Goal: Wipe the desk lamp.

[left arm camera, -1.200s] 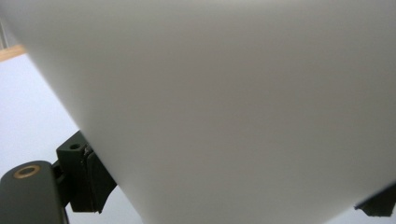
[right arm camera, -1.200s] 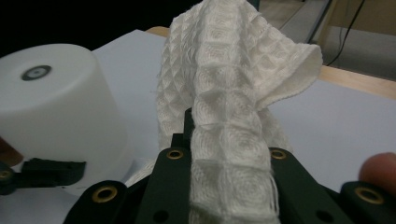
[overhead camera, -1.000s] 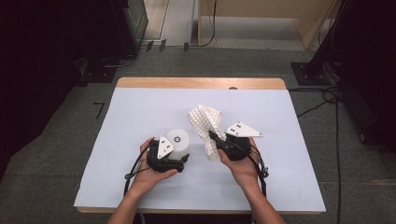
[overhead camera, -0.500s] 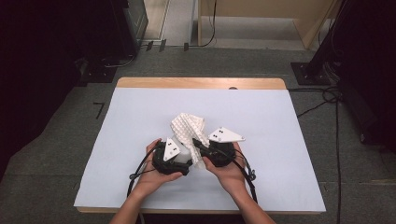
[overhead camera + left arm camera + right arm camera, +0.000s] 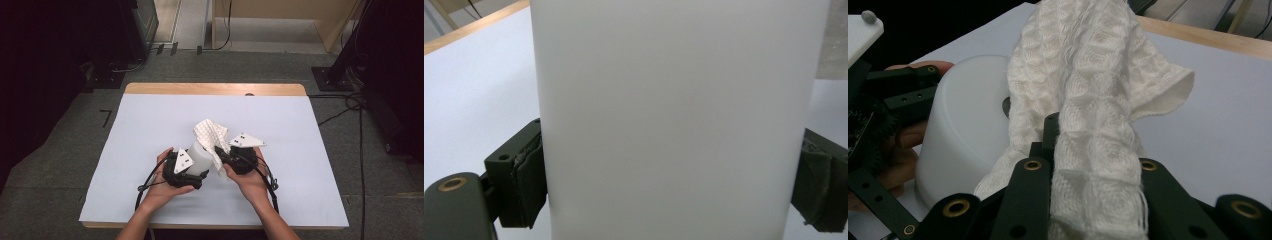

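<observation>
Left gripper (image 5: 192,172) fingers clamp the white cup (image 5: 679,120) by both sides, cup tipped over the surface (image 5: 150,130). Right gripper (image 5: 222,155) fingers pinch the waffle cloth (image 5: 1093,125), draped vs cup's base, mid-front.

"What are those tools made of?"
"The left tool (image 5: 186,172) and the right tool (image 5: 239,159) are black, each topped by a grey three-cornered plate, with brass-ringed holes, black cables trailing to the frame's bottom. Bare forearms, no sleeves."

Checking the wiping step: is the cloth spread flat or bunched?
Bunched: the cloth is gathered in the right gripper and draped against the white container.
</observation>
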